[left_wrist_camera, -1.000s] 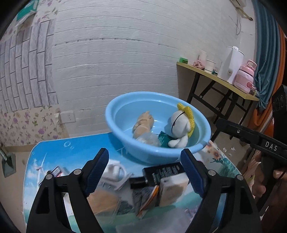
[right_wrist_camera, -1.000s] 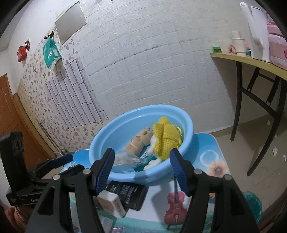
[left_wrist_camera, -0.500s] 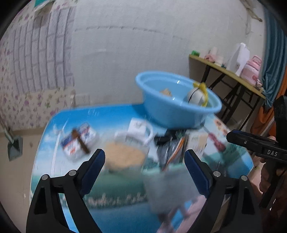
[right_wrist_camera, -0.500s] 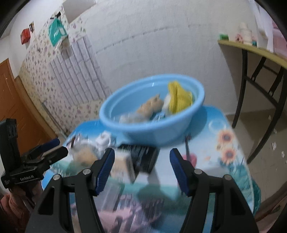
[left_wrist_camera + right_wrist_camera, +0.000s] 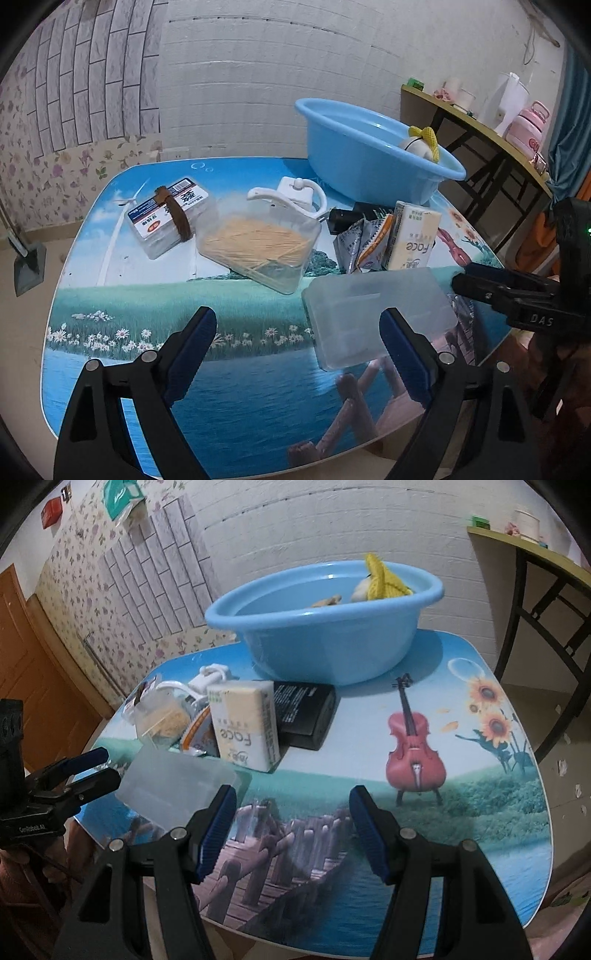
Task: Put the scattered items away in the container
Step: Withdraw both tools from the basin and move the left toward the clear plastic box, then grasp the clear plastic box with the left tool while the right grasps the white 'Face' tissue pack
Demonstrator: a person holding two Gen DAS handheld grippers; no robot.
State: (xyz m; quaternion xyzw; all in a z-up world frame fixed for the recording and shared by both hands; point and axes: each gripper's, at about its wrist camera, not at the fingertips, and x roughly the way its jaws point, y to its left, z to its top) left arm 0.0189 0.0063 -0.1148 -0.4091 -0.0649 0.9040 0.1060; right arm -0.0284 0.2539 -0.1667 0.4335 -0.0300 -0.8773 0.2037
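Left claw wide open at the bottom of its frame, blue pads parted, nothing between them. Just past the right pad, a frosted plastic box lying on the counter, lower right of centre. Beyond it, at mid-frame, a clear tub of toothpicks, tilted. Left of that, a clear boxed pack with a brown band. Behind the tub, a white hook-shaped holder. Right of centre, a crumpled snack wrapper, touching a cream tissue pack marked "Face"; behind both, a black box. Upper right, the blue basin, with a white plush in a yellow hat peeking over the rim. At the right edge, the other claw, seen side-on.

Right claw likewise wide open at the bottom of its frame, empty, hovering over the printed pier scene. Just beside the left pad, the frosted box. Above it, the tissue pack leaning against the black box; wrapper and toothpick tub further left. Upper centre, the basin, holding the yellow-hatted plush and a tan toy barely visible. At the left edge, the left claw, fingers parted.
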